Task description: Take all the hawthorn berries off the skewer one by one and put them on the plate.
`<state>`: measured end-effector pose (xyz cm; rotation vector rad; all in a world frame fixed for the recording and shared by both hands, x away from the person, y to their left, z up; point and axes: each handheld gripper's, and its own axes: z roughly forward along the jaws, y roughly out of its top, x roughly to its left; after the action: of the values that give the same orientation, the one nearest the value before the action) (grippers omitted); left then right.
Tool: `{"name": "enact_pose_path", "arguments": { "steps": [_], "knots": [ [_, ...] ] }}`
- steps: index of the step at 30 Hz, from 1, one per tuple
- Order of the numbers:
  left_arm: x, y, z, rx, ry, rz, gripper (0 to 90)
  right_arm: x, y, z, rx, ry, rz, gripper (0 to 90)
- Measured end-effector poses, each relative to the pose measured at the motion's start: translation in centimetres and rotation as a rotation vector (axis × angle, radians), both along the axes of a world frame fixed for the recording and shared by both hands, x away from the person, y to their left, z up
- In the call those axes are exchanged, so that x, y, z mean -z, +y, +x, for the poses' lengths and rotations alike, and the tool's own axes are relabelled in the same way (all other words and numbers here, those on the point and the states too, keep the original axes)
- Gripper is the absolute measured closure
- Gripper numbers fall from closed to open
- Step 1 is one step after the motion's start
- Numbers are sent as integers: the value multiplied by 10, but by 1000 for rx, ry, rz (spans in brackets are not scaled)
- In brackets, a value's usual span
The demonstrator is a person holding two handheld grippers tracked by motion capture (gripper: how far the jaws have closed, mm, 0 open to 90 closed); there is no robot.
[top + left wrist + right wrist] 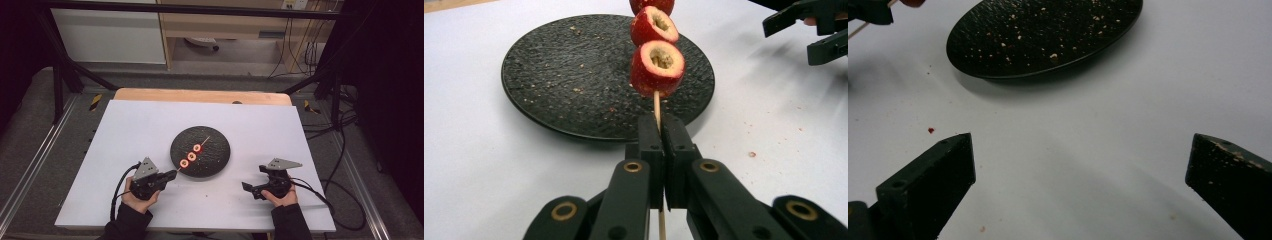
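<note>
A thin wooden skewer (656, 102) carries three red hollowed fruits (657, 67), and it reaches out over a round black plate (215, 160). My left gripper (170, 175) is shut on the skewer's near end, just off the plate's front left rim; its jaws (663, 135) press together around the stick. The fruits (191, 156) hang in a row above the plate (574, 75). My right gripper (251, 188) rests open at the front right of the plate, with nothing between its wide-apart jaws (1080, 170). The plate (1048, 35) lies ahead of it.
A white sheet (125, 130) covers the wooden table (200, 95). Small red crumbs (931, 130) lie on the sheet near the plate. Black frame bars and cables stand around the table, with a cabinet behind.
</note>
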<state>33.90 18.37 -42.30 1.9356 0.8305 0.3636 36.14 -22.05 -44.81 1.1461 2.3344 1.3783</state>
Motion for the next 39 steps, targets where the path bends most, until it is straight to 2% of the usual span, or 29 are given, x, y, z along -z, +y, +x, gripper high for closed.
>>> {"name": "enact_pose_path", "arguments": {
  "steps": [4,6,13,24,30,33,34,35,39],
  "knots": [
    [2,-2,-3,16,2,6,883,-2,11,0,-11,-4,-6,5],
    [3,-3,-4,22,4,5,883,-3,16,-1,-13,-7,6,5],
    [3,-4,-6,21,-2,-4,883,-8,32,1,-11,-10,5,5],
    [3,-7,-9,36,-18,-2,883,-26,58,6,-23,-24,39,14],
    [4,-10,-11,45,-21,2,883,-38,77,15,-23,-36,78,51],
    [4,-11,-11,47,-22,4,883,-43,90,23,-20,-29,122,98],
    [4,-11,-11,49,-23,5,883,-43,90,23,-20,-29,122,98],
    [5,-11,-11,52,-22,6,883,-45,95,27,-11,-21,147,130],
    [4,-12,-12,54,-30,10,883,-46,101,35,3,-3,189,214]
  ]
}}
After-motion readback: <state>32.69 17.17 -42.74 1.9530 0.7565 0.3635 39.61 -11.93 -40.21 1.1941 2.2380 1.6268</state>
